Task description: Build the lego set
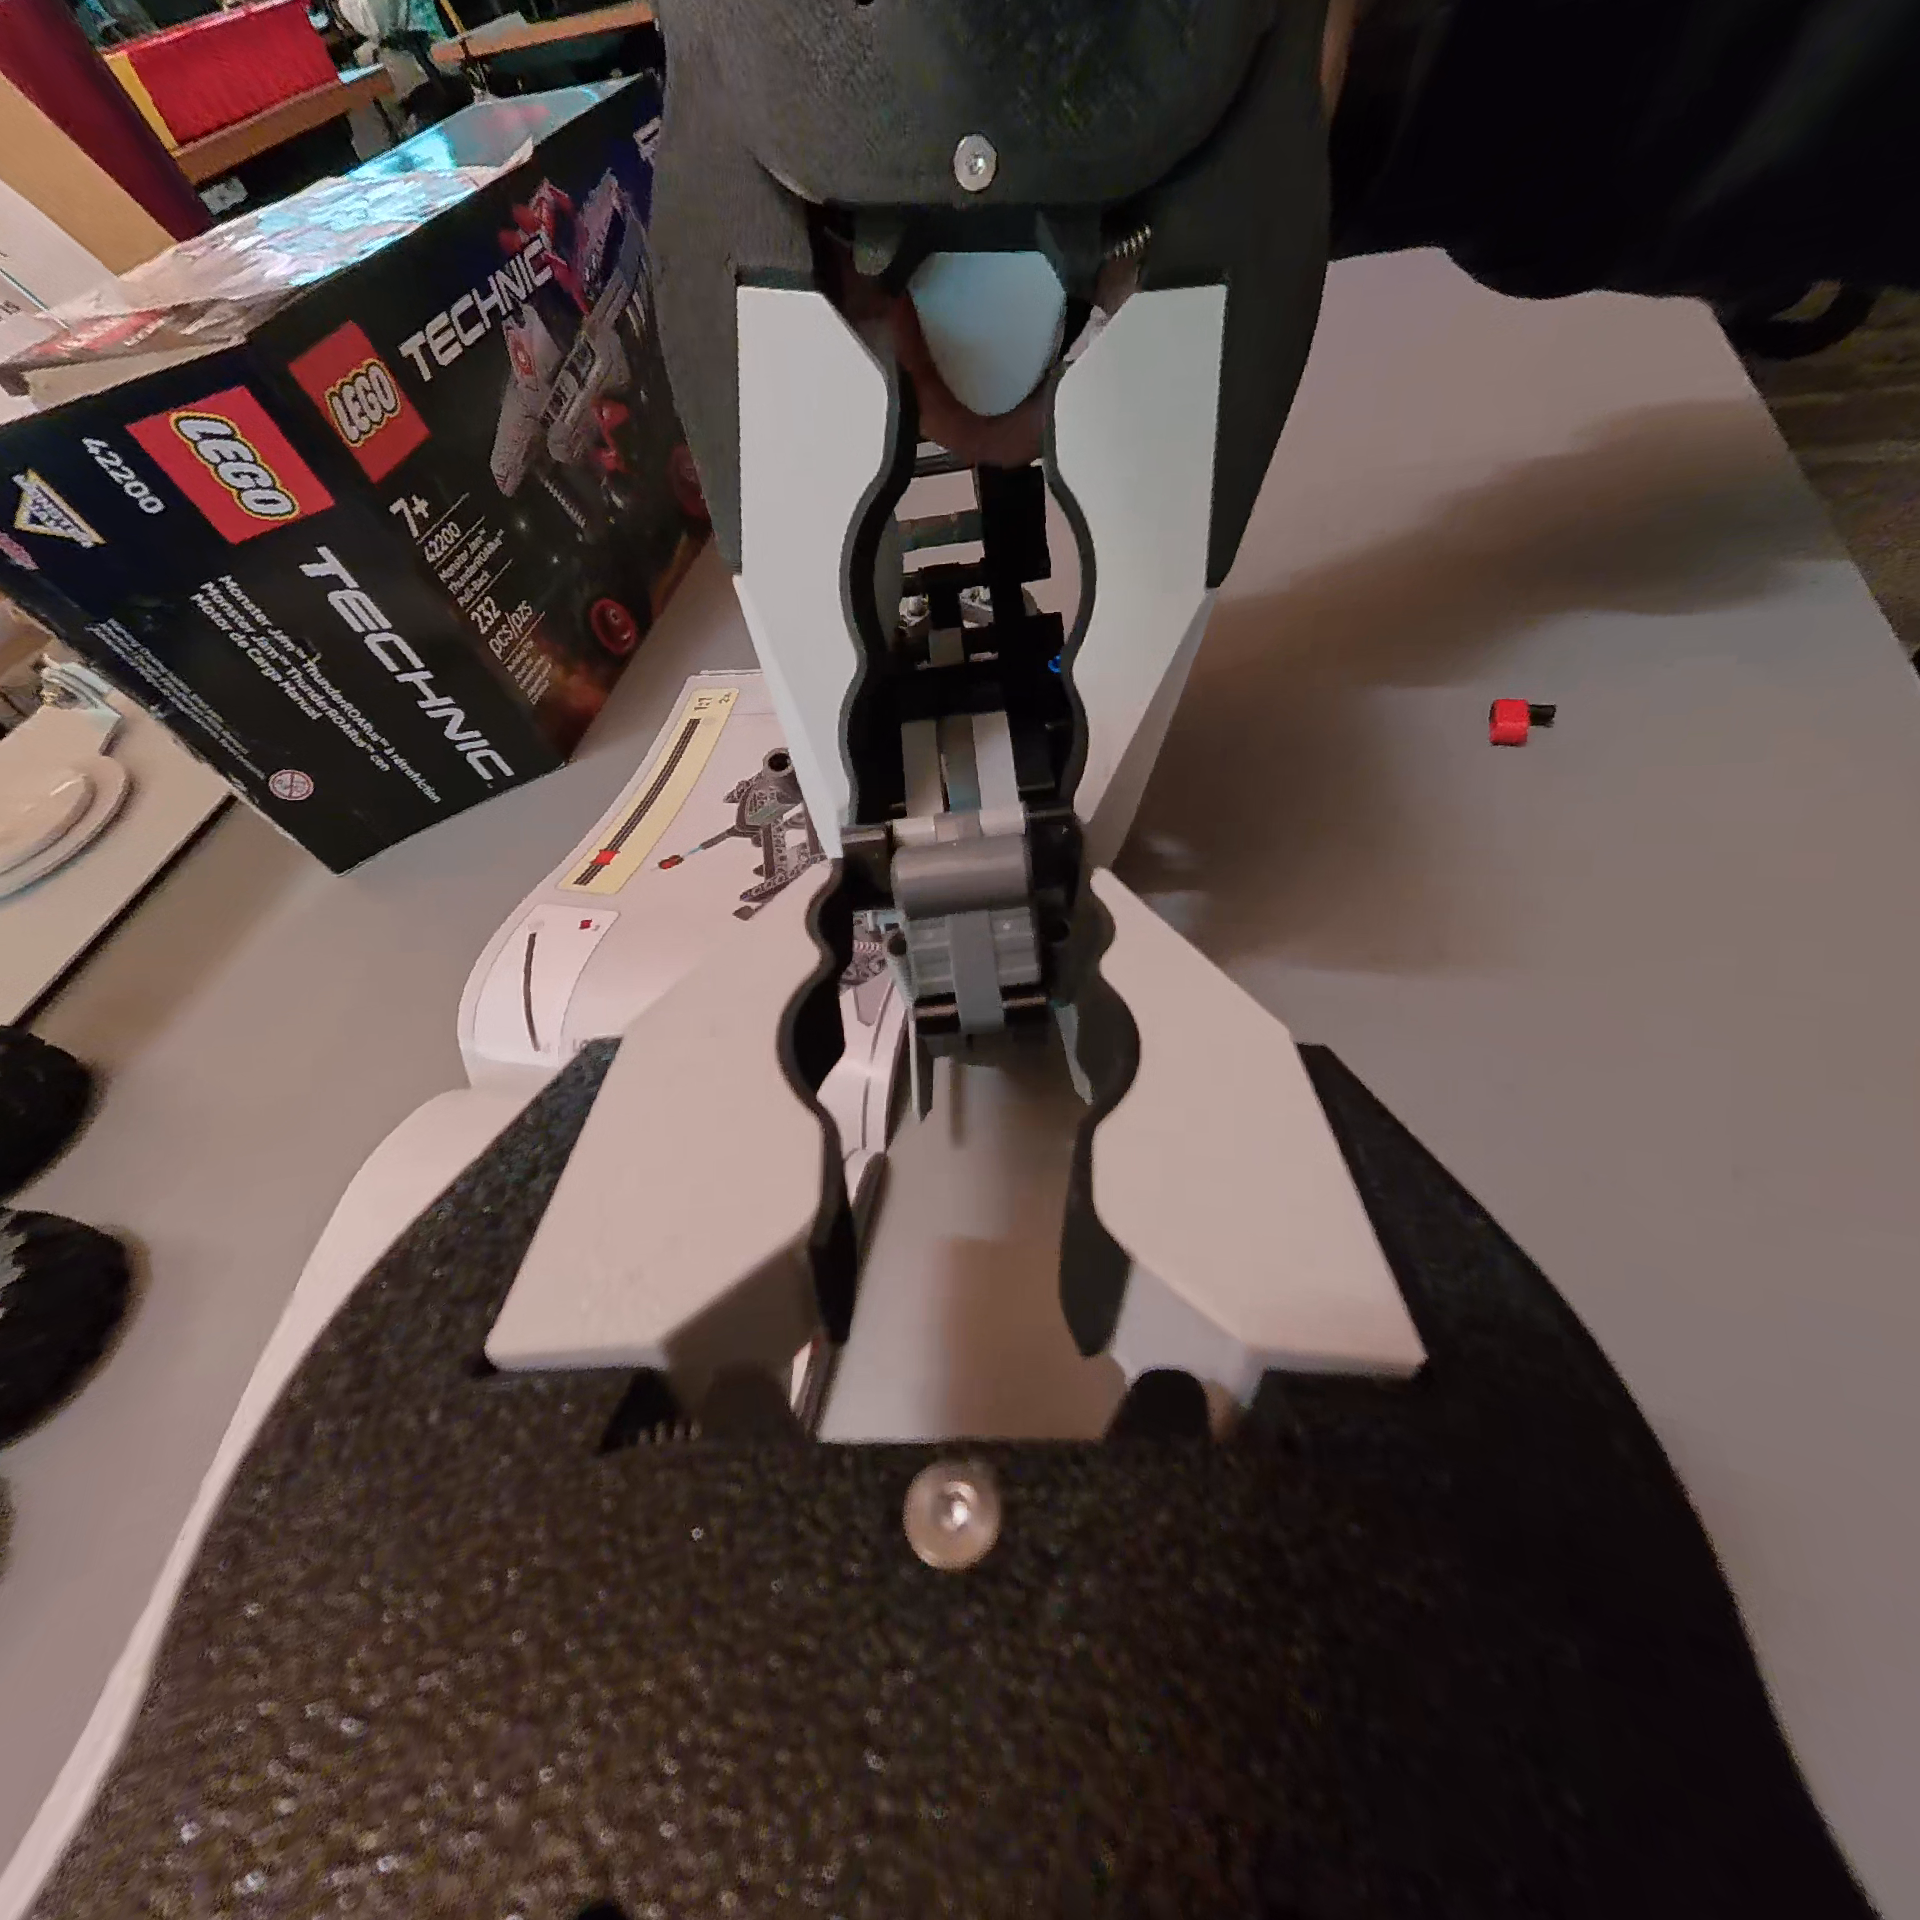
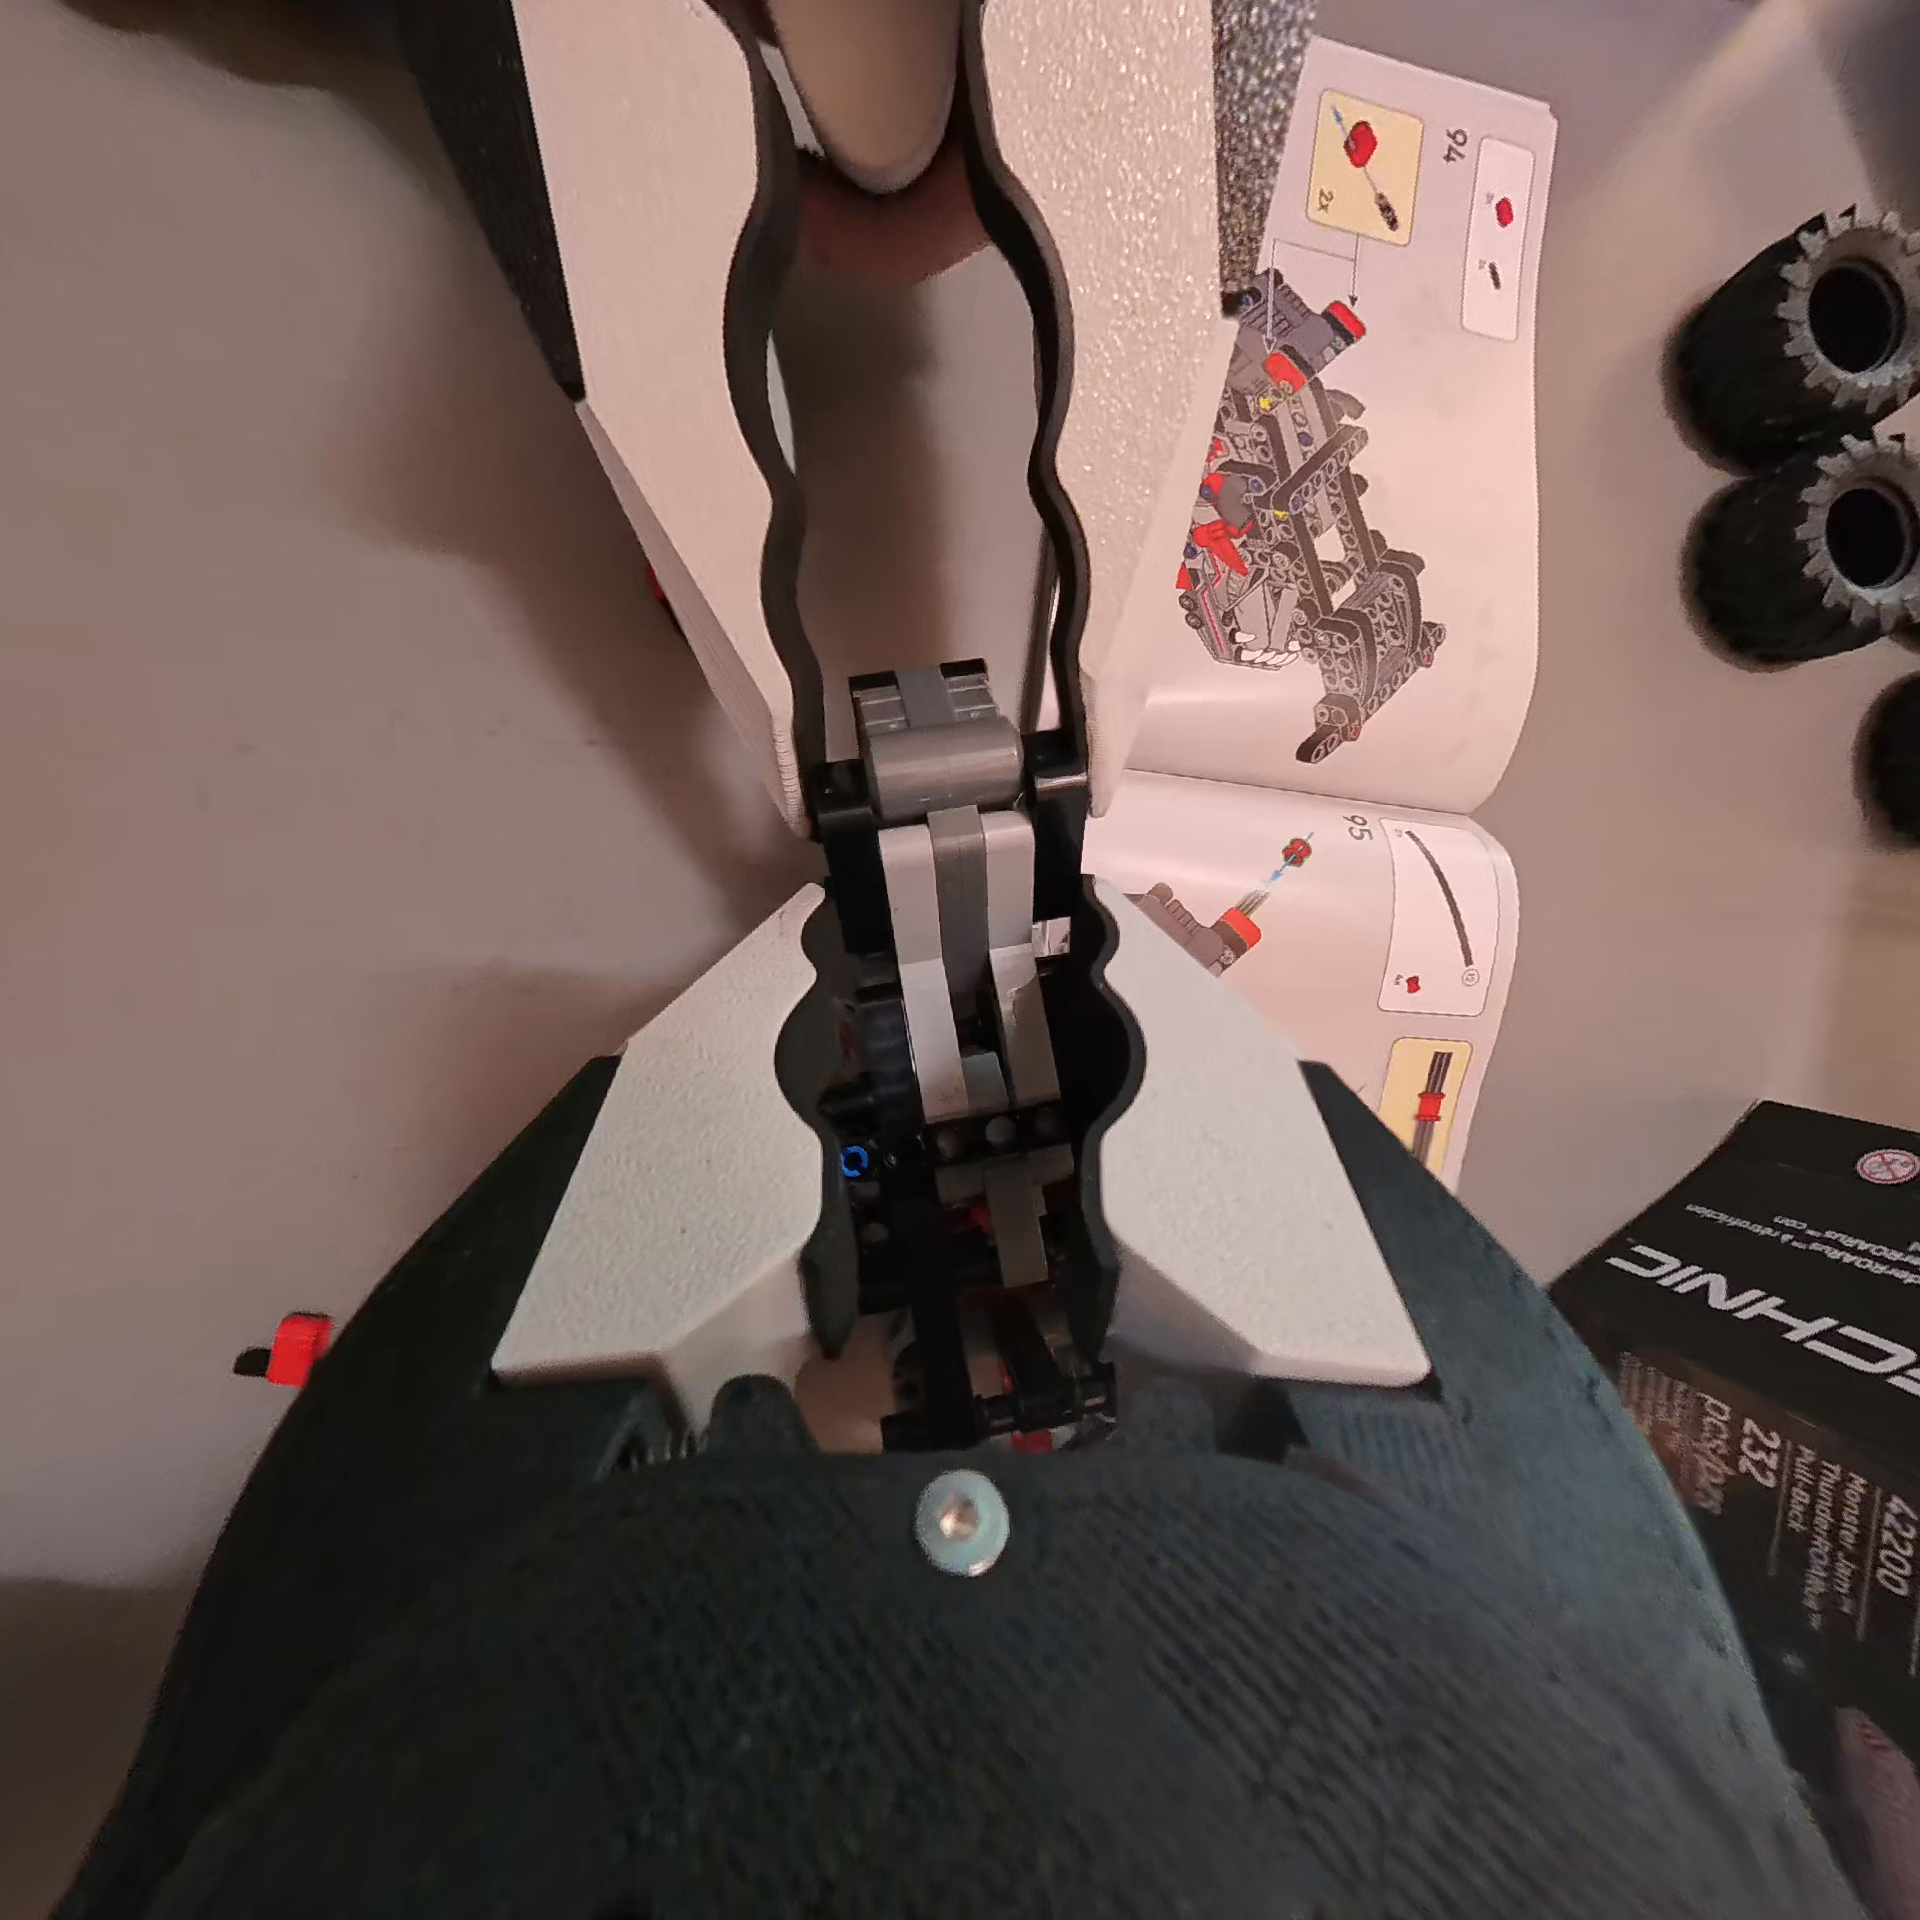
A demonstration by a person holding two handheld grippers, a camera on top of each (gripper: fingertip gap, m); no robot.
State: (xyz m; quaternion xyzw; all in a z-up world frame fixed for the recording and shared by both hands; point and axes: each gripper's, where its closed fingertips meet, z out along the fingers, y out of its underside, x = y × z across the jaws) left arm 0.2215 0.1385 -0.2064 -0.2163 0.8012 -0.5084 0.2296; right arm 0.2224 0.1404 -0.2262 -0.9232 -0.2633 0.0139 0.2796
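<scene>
A black and grey Lego chassis [image 1: 961, 914] hangs above the table between my two grippers, which meet tip to tip. My left gripper [image 1: 961, 935] is shut on its grey end block. My right gripper [image 2: 961, 914] is shut on the long black body of the chassis [image 2: 951, 987], which runs back between its fingers. In the left wrist view the right gripper [image 1: 956, 821] comes down from the top. In the right wrist view the left gripper [image 2: 940, 769] comes down from the top. A small red piece with a black pin [image 1: 1517, 722] lies loose on the table and also shows in the right wrist view [image 2: 296, 1348].
The open instruction booklet [image 2: 1351, 520] lies under the grippers and also shows in the left wrist view [image 1: 623, 894]. The black set box [image 1: 343, 582] stands at the far left. Several black tyres [image 2: 1797, 343] sit beside the booklet. The table edge [image 1: 1808, 540] runs at the right. Both grippers' tips are close together, under 4 cm apart.
</scene>
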